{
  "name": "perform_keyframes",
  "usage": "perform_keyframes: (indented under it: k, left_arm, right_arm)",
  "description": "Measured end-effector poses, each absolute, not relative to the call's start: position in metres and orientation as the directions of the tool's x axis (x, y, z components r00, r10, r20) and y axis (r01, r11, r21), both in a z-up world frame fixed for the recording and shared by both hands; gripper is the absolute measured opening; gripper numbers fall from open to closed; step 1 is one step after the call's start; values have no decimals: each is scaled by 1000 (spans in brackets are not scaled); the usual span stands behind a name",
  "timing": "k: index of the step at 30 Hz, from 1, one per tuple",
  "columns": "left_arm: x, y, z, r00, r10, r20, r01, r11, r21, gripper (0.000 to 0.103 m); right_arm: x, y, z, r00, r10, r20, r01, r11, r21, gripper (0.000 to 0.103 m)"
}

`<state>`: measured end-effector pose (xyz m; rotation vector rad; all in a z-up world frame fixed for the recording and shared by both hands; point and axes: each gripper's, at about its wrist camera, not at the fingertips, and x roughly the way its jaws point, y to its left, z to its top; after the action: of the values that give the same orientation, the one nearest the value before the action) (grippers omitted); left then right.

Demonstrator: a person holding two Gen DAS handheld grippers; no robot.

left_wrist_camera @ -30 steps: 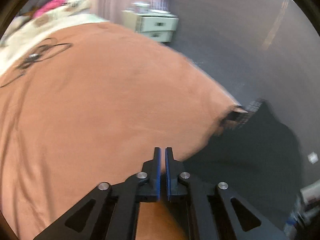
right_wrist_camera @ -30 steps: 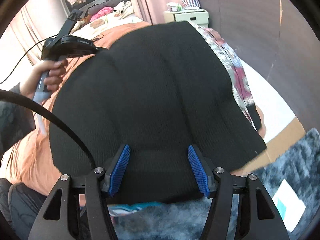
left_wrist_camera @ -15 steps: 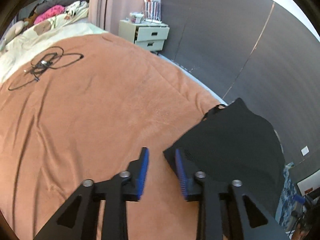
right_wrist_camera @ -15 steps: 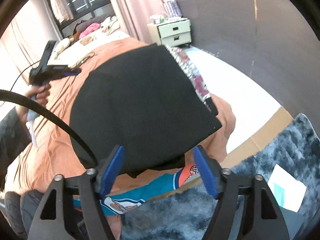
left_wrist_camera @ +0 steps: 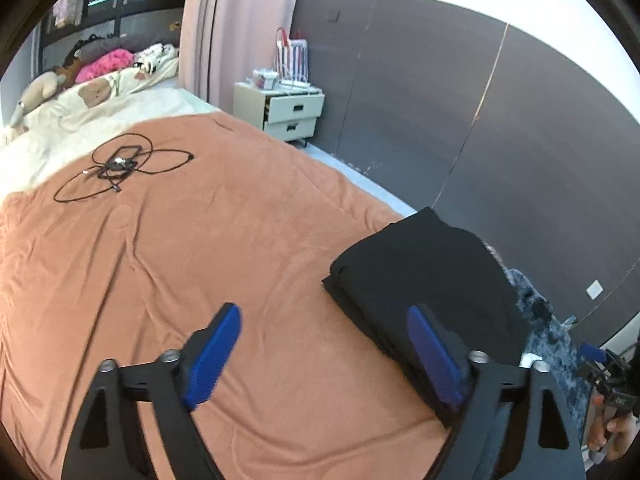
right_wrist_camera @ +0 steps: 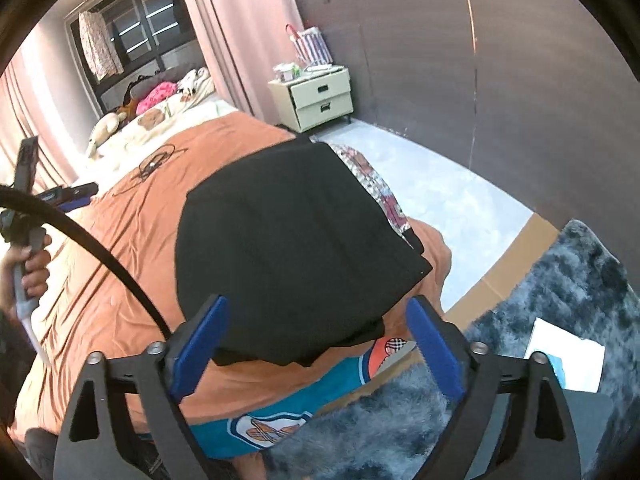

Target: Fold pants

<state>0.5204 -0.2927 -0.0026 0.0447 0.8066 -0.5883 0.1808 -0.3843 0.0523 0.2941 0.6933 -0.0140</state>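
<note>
Across most of both views spreads one bed (left_wrist_camera: pixel 168 264) under an orange blanket (right_wrist_camera: pixel 120 280), running back to a cream sheet where a few soft toys lie. On its near corner, by the bed's edge, lies the one pair of black pants (right_wrist_camera: pixel 288 232), folded into a flat, thick rectangle; in the left wrist view the same pants (left_wrist_camera: pixel 420 268) sit on the right, their layered edge facing the camera. A patterned cloth shows under their far side, and a teal and orange fabric hangs below the blanket's edge.

Beyond the bed stands one cream nightstand (left_wrist_camera: pixel 286 110) with two drawers, both closed; small items and a striped bag (right_wrist_camera: pixel 312 46) rest on top of it. One tangle of black cable (left_wrist_camera: pixel 120 168) lies loose on the blanket, well apart from the pants. A grey shaggy rug (right_wrist_camera: pixel 540 304) covers the floor to the right, with a sheet of paper on it.

Both tools point downward at a slant over the bed. The left gripper (left_wrist_camera: pixel 320 360) stands wide, its jaws having just been opening, with nothing between them; the right-hand pad overlaps the pants only in view. The right gripper (right_wrist_camera: pixel 316 348) is also wide, its jaws having just been opening, and hangs clear above the near edge of the pants without pressing on them. A hand (right_wrist_camera: pixel 28 268) grasps the left tool's handle at the left rim.
</note>
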Motion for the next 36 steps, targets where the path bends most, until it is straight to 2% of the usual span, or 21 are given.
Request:
perform_keyframes:
  k: [2,5,16,30,36]
  left_arm:
    - [507,-284,5,554,-470,-687,513,843,-163,96]
    - [489,-268,14,573,-468,-673,504,848,-162,103]
    - [428,-206,39,615,-458,-642,478,864,-159,103]
    - [343,-151,72,703,-417,-576,424,896,-132,103]
    - [304,-139,80,739,-400,-542,395,909,-133,103]
  right_arm:
    - [175,-380,55,776,66,-627,130,956,261,103]
    - [168,-374,58,782,67,-619,137,952,276,103]
    - [140,-332,74,791,56,-610,119,963,244,103]
    - [99,-293,86,841,46,-539,72,978,196,103]
    - [71,-273,84,862,-4,-508,87,986,139,103]
